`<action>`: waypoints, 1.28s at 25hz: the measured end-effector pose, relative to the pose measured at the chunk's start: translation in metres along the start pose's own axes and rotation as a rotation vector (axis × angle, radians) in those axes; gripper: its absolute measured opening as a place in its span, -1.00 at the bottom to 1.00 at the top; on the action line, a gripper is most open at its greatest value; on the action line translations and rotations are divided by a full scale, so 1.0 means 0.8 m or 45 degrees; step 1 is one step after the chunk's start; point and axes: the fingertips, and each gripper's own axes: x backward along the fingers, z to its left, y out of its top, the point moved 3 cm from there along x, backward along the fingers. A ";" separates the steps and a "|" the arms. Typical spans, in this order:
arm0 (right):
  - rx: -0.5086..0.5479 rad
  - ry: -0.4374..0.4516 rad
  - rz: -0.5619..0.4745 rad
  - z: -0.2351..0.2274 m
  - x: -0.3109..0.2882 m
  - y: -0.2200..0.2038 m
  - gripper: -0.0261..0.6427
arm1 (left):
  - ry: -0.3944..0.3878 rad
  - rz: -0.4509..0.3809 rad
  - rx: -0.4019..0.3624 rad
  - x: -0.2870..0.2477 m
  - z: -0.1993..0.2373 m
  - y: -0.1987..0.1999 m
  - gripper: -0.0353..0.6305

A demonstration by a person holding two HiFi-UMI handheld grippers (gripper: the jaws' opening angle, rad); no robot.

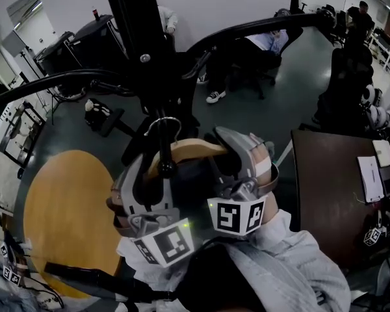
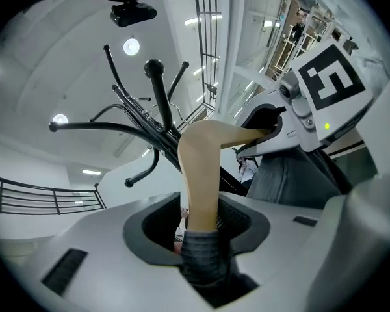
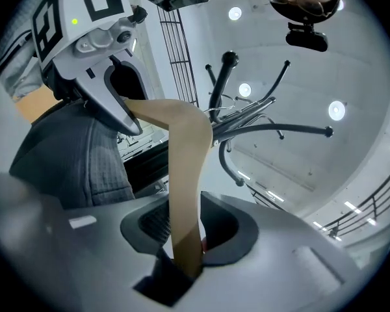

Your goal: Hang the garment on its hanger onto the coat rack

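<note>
Left tongs (image 2: 200,236) and right tongs (image 3: 185,239), raised side by side, both clamped.

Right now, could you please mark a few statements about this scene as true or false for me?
1. The left hand-held gripper and the right hand-held gripper both clamp the wooden hanger. True.
2. The coat rack is white. False: it is black.
3. The garment on the hanger is grey. True.
4. The round tabletop at the left is glass. False: it is wood.
</note>
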 end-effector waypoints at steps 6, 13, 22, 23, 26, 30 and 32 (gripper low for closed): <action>-0.003 0.061 0.017 0.024 -0.015 -0.014 -0.63 | -0.027 0.053 0.014 -0.011 -0.010 -0.027 -0.45; -0.028 0.077 0.012 0.034 -0.018 -0.021 -0.64 | -0.008 0.043 0.015 -0.014 -0.015 -0.036 -0.45; -0.102 0.172 -0.037 0.034 -0.006 -0.020 -0.63 | 0.023 0.007 -0.009 -0.006 -0.018 -0.031 -0.45; -0.113 0.196 -0.047 0.034 -0.001 -0.020 -0.61 | 0.025 0.000 -0.009 -0.003 -0.020 -0.029 -0.45; -0.110 0.250 -0.093 0.032 0.019 -0.018 -0.53 | 0.020 -0.016 -0.007 0.007 -0.025 -0.026 -0.44; -0.085 0.330 -0.110 0.033 0.044 -0.019 -0.40 | 0.003 -0.045 0.005 0.021 -0.032 -0.015 -0.35; -0.078 0.355 -0.101 0.032 0.054 -0.019 -0.35 | 0.002 -0.054 0.000 0.028 -0.036 -0.010 -0.32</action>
